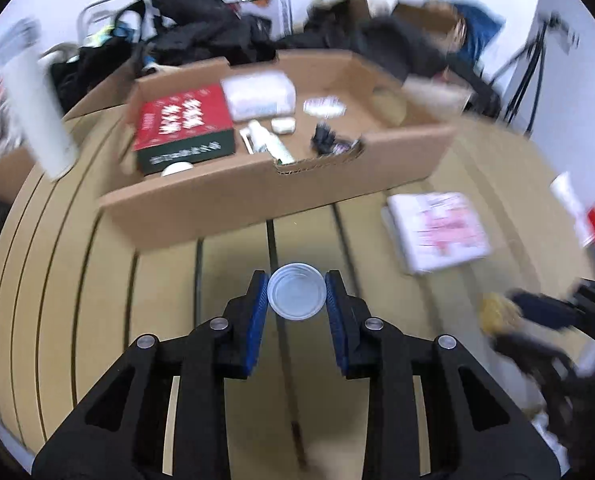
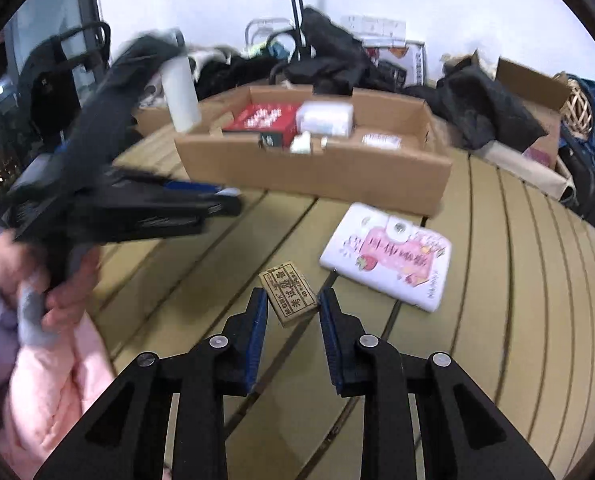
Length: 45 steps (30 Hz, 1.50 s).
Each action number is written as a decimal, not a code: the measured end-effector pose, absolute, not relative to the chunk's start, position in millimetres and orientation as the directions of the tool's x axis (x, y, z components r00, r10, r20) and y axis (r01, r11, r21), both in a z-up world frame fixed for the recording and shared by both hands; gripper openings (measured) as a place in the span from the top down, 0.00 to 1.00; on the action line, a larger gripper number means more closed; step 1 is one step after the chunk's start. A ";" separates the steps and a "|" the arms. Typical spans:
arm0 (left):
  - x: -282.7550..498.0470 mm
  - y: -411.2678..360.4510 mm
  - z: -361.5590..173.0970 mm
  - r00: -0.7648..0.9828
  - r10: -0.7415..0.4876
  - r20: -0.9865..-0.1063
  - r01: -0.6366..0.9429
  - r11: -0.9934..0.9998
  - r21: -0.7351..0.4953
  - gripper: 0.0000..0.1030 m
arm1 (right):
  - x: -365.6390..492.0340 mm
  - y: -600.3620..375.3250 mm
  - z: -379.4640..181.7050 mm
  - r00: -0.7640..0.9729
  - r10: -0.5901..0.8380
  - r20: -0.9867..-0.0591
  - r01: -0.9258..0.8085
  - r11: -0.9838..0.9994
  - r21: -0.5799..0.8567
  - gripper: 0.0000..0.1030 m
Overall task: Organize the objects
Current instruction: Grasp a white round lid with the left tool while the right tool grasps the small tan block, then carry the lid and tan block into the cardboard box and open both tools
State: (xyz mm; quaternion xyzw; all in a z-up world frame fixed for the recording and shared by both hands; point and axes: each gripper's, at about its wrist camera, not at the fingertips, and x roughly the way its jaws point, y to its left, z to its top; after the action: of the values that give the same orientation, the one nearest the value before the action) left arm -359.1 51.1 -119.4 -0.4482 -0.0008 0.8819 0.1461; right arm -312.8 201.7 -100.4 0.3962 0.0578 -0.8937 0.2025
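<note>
My left gripper [image 1: 296, 298] is shut on a small round clear lid [image 1: 296, 297] and holds it above the slatted table, in front of the open cardboard box [image 1: 281, 192]. The box holds a red and green carton [image 1: 183, 128], a white pack, a tube and small items. My right gripper [image 2: 292, 306] has its pads on both sides of a small tan box with black print [image 2: 289, 292], which is tilted between them. A white and pink book [image 2: 389, 258] lies on the table to its right. The left gripper also shows in the right wrist view [image 2: 229, 200].
A white bottle [image 1: 37, 116] stands left of the cardboard box. Black bags and clothes [image 2: 337, 64] pile up behind the cardboard box. More cardboard boxes and a wicker item [image 2: 575, 110] sit at the back right. A pink sleeve [image 2: 49, 392] is at the lower left.
</note>
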 end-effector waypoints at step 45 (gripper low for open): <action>-521.5 75.0 -126.7 -0.550 0.330 -0.767 -0.319 -0.932 -0.172 0.34 | -634.3 193.3 -114.5 -0.478 -0.371 -0.796 0.311 -0.919 0.242 0.22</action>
State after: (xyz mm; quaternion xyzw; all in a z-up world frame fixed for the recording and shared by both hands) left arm -521.5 75.0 -126.7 -0.4371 -0.0061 0.8803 0.1845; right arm -634.3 193.3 -114.5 0.4706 -0.0320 -0.8591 0.1986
